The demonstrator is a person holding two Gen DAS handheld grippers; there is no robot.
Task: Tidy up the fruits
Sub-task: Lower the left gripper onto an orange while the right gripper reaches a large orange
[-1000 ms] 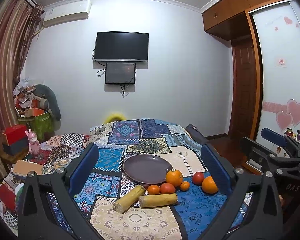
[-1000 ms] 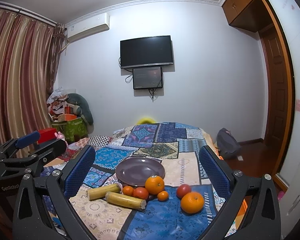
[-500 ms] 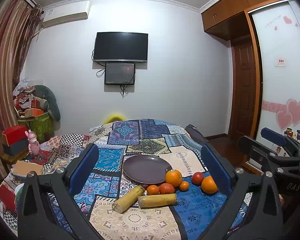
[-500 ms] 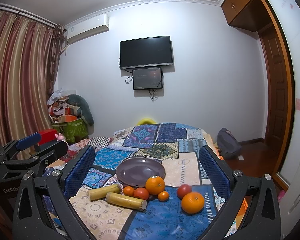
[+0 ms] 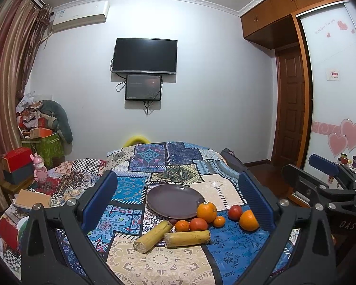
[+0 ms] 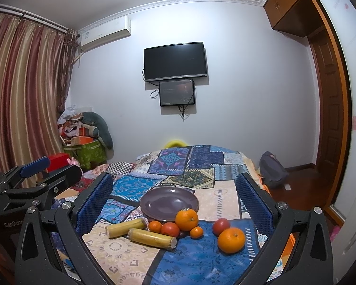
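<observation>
Both grippers spread wide, gripping nothing: left gripper point(image 5: 178, 199) and right gripper point(image 6: 174, 199) just hovering above the near end of the patchwork quilt point(image 6: 201, 166), each framing the fruit pile.

Fruit all sitting loose on the quilt, none on the purple plate point(image 6: 168, 201) yet. Nothing in the plate at all, so basically zero progress on the organizing.

Layout, from the right wrist view: big orange point(image 6: 186, 219) touching the plate's near rim, another big orange point(image 6: 231, 239) off to the right with a red tomato-looking fruit point(image 6: 221, 227) just beside it. Small tangerine point(image 6: 196, 232) in the middle, another tangerine point(image 6: 155, 226) and a second red fruit point(image 6: 170, 229) bunched up right next to the two sugarcane pieces point(image 6: 152, 238). Something dark tucked under the cluster, can't tell what.

Handling guesses: oranges firm and round, likely to roll on soft bedding, so best pinched across the widest part. Red ones probably softer, so a gentle squeeze. Tangerines light, easy to knock away. Cane sticks stiff and heavier, best grabbed mid-length, across the short axis. Plate shallow, so stuff could roll off if dropped rather than set down.
</observation>
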